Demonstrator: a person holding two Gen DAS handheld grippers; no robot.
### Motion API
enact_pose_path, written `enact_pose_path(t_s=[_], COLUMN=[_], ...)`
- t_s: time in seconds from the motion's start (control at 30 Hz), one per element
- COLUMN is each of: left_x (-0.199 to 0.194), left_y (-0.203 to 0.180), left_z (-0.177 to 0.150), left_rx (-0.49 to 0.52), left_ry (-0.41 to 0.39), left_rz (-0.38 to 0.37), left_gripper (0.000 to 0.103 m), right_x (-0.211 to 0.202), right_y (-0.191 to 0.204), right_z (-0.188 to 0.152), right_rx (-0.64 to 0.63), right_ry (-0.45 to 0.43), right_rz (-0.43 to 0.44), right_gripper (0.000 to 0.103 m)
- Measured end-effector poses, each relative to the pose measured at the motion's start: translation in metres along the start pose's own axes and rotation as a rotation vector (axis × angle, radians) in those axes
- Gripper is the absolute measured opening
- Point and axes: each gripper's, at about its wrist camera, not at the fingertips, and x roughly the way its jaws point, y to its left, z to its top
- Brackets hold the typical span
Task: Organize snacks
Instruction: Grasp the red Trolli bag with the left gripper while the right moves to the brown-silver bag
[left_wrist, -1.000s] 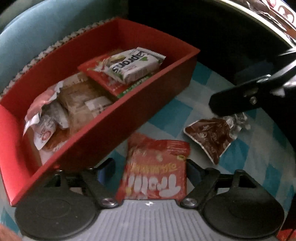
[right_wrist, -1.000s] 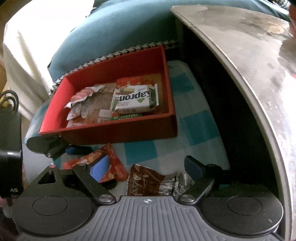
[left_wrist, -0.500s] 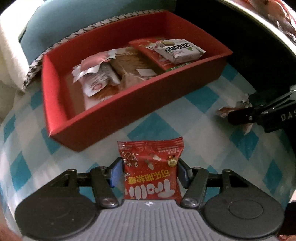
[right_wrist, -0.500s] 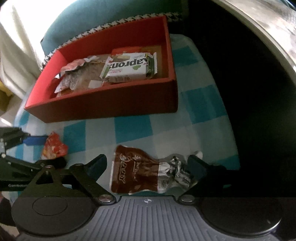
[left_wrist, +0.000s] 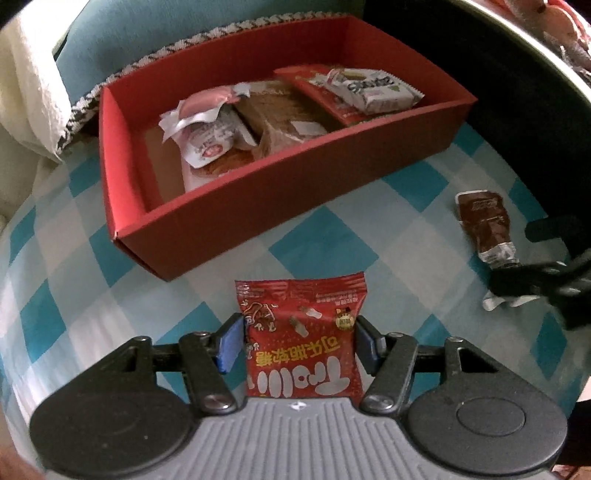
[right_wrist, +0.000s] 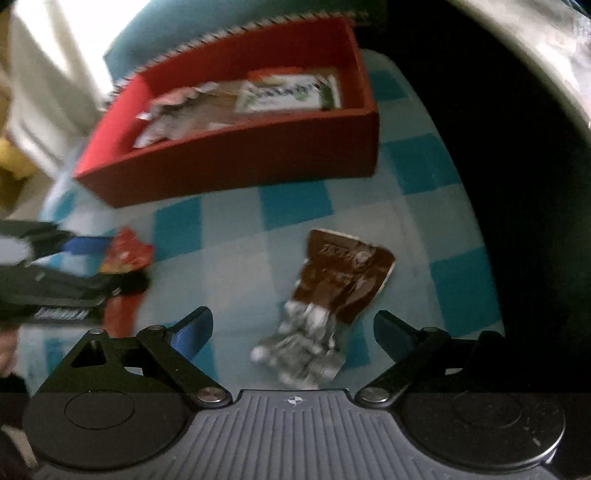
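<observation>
My left gripper (left_wrist: 300, 341) has its blue pads (left_wrist: 229, 343) against both side edges of the red candy packet (left_wrist: 301, 339), with the jaws opening slightly right now; the packet sits between them, top seam pointing toward the red box (left_wrist: 258, 206). I read that as a hold on the packet, though a loose one. The packet looks light, soft and puffy, with slick film, so I judge it could slide or buckle if squeezed on the edges only. A grip lower, across the flat body, would seem safer than one on the crimped seam.

My right gripper (right_wrist: 293, 328) stands wide apart, nothing touched, over the brown wrapper (right_wrist: 343, 280) lying on the blue-and-white checked cloth (right_wrist: 236, 266). That wrapper looks thin and partly crumpled, with a twisted silver end (right_wrist: 299, 350) nearest my jaws and the fuller brown part farther off. I would guess it weighs almost nothing and crushes easily. The brown body looks to me like the better place to pinch, since the silver tail may just tear or slip.

Beyond both, the red box sits on the cloth, already holding a white-and-green bar (left_wrist: 376, 94), a pink-topped pouch (left_wrist: 207, 125) and brownish packs. There is bare floor at its left end.
</observation>
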Motion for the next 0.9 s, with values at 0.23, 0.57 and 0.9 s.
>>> enact_pose_path(t_s=[0.23, 0.57, 0.9], left_x=[0.003, 0.009, -0.004], left_y=[-0.005, 0.007, -0.014], left_z=[-0.005, -0.018, -0.016], left_rx=[0.015, -0.021, 0.022], left_ry=[0.001, 0.006, 0.007], left_rz=[0.044, 0.072, 0.045], left_gripper=[0.064, 0.096, 0.05], right_x=[0.029, 0.032, 0.015], right_y=[0.023, 0.03, 0.056], right_z=[-0.013, -0.021, -0.034], right_rx=[-0.045, -0.073, -0.139], right_ry=[0.008, -0.03, -0.042], right_rz=[-0.118, -0.169, -0.158], right_gripper=[0.103, 0.103, 0.072])
